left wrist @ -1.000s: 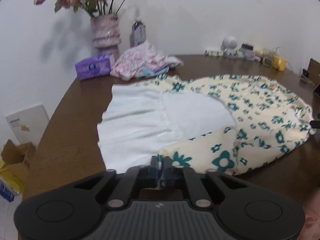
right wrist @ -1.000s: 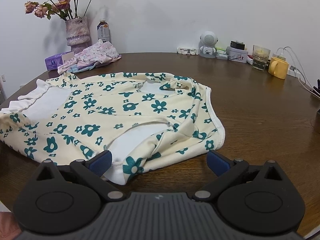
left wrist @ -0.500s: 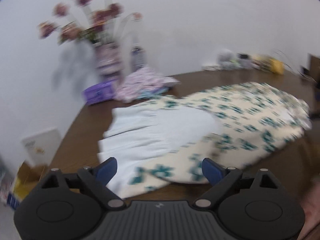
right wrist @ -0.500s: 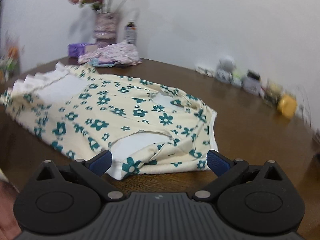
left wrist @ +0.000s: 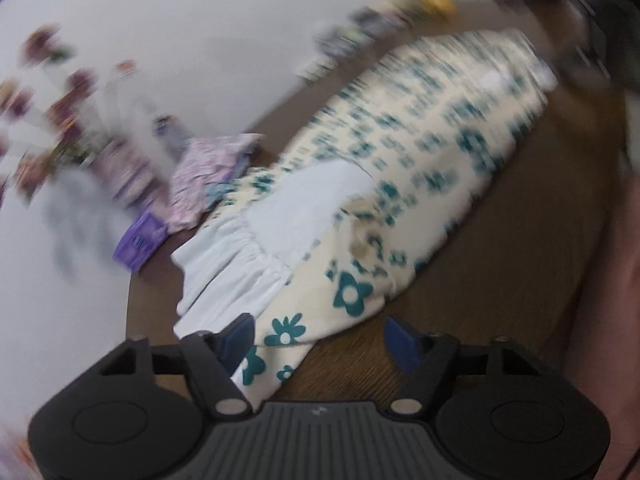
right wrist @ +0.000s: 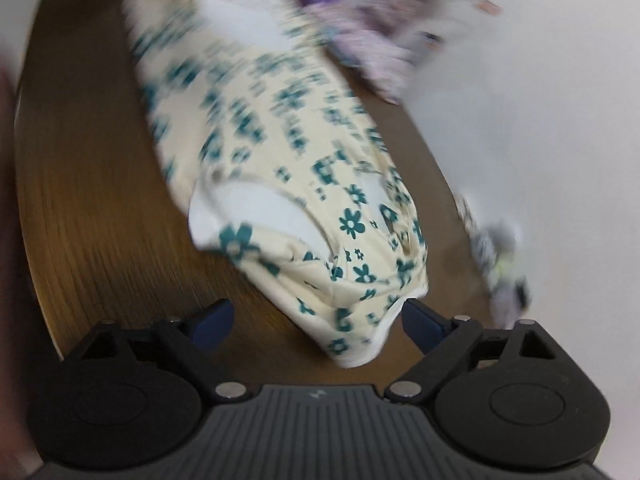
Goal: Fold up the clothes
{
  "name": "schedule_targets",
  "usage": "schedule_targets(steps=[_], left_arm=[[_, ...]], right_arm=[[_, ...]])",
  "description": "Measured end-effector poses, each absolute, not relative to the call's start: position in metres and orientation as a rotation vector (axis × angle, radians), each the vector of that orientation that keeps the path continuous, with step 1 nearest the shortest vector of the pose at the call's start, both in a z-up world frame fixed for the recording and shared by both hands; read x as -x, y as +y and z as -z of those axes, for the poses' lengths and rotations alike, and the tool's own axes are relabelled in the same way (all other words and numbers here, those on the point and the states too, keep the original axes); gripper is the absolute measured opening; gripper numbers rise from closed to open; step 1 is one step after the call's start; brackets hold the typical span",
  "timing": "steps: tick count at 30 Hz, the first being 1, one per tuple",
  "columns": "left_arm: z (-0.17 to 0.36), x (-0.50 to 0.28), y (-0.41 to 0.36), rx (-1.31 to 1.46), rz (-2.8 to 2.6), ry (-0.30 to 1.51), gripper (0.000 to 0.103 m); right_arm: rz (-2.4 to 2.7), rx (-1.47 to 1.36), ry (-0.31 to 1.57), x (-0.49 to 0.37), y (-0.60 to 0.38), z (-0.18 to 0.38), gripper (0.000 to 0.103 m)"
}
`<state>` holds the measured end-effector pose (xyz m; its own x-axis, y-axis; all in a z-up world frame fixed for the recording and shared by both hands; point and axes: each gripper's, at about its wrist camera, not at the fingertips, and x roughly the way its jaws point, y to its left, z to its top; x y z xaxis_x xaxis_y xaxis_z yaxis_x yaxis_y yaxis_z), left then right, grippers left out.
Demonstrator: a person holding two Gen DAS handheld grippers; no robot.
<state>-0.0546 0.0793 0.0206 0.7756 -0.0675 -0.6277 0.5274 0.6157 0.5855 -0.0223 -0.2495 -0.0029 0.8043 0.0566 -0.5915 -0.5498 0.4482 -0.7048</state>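
A cream garment with teal flowers (left wrist: 404, 168) lies folded lengthwise on the brown table (left wrist: 532, 248), its white lining (left wrist: 304, 208) showing at the hem end. My left gripper (left wrist: 322, 334) is open at the hem end, the cloth's corner lying between its blue pads untouched by both. In the right wrist view the same garment (right wrist: 280, 152) stretches away, and my right gripper (right wrist: 318, 318) is open at its other end, the white-edged tip of the cloth lying between the pads. Both views are tilted and motion-blurred.
A vase of dried flowers (left wrist: 120, 164), a purple tissue pack (left wrist: 140, 240) and a heap of pink patterned clothes (left wrist: 208, 176) stand at the table's far side by the white wall. Small items, blurred, line the back edge (left wrist: 400, 16). A person's arm (left wrist: 612, 280) is at the right.
My left gripper let go of the flowered hem corner and opened. Both grippers have swung and tilted sharply, and each now sits at an end of the garment. The right gripper stayed open.
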Motion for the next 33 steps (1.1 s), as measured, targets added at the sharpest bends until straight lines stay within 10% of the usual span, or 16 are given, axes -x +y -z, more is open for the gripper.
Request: schedule_targets(steps=[8, 17, 33], left_arm=[[-0.006, 0.034, 0.062, -1.075, 0.476, 0.591, 0.042], [-0.001, 0.035, 0.068, -1.053, 0.501, 0.557, 0.021], [-0.078, -0.036, 0.113, -0.629, 0.735, 0.740, 0.003]], right_arm=[[-0.524, 1.465, 0.463, 0.011, -0.233, 0.021, 0.085], [-0.585, 1.496, 0.508, 0.016, -0.228, 0.035, 0.020], [-0.771, 0.873, 0.784, -0.056, -0.274, -0.053, 0.008]])
